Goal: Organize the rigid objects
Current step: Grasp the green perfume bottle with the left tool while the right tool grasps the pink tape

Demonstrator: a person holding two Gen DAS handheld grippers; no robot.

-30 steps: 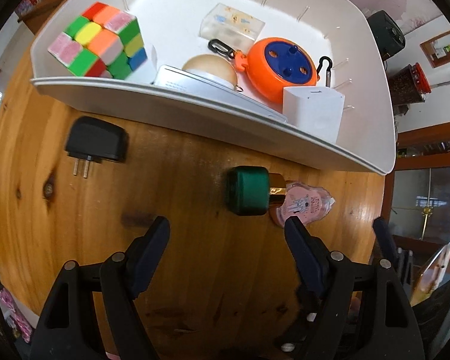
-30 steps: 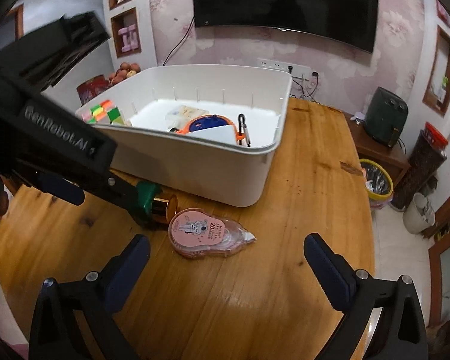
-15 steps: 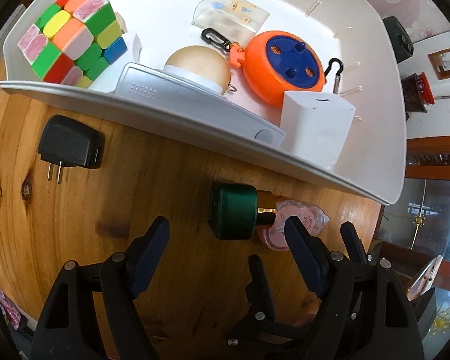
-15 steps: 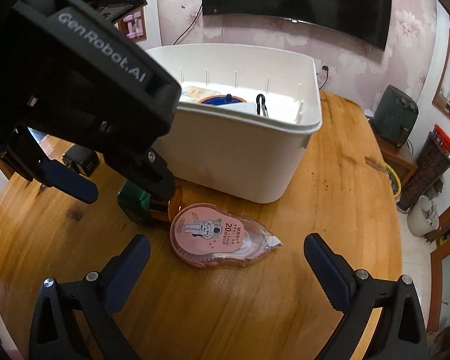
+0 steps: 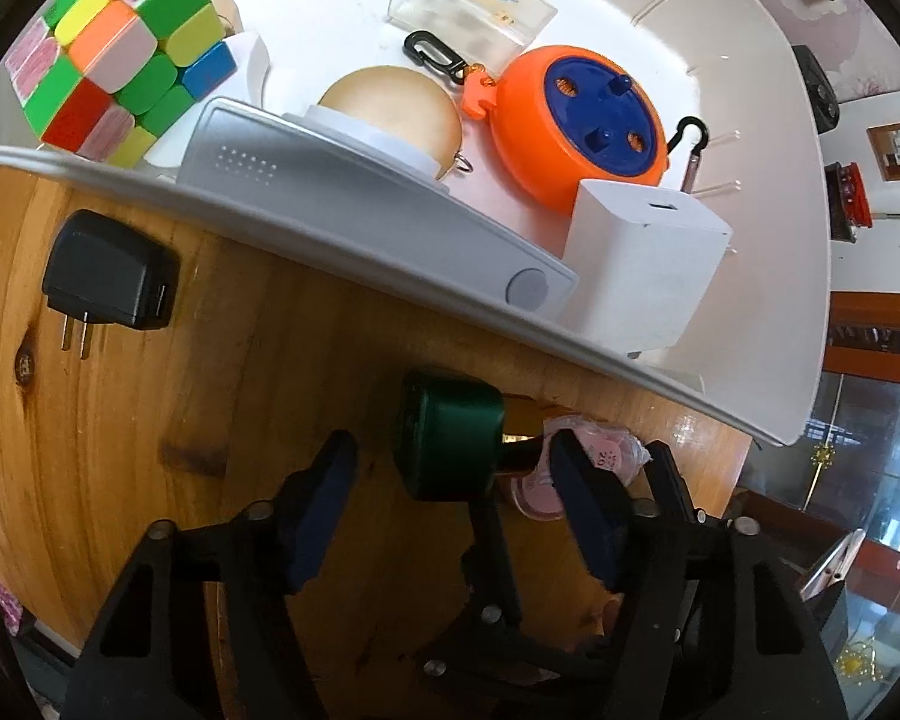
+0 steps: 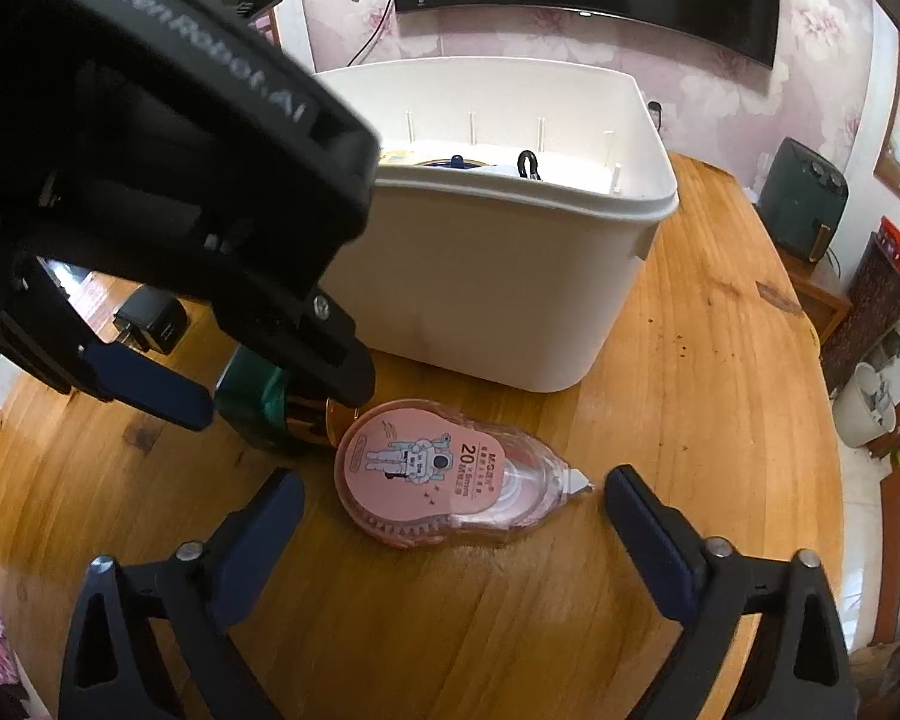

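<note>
A green cylinder with a gold end (image 5: 447,441) lies on the wooden table beside the white bin (image 5: 768,312). My open left gripper (image 5: 450,504) straddles it, fingers on either side, apart from it; both also show in the right wrist view (image 6: 258,402). A pink correction-tape dispenser (image 6: 444,480) lies next to the cylinder's gold end. My open right gripper (image 6: 450,522) straddles the dispenser just above the table. The dispenser also shows behind the left gripper's right finger (image 5: 606,456). The bin (image 6: 510,300) holds a colour cube (image 5: 120,54), an orange reel (image 5: 582,126), a white block (image 5: 648,264) and more.
A black plug adapter (image 5: 111,279) lies on the table left of the cylinder, close to the bin wall. The round table's edge (image 6: 834,480) runs along the right, with the floor, a bucket and furniture beyond it.
Both grippers have moved forward and down. The left gripper now straddles the green cylinder, and the right gripper has closed in on the pink dispenser. Both stay open.
</note>
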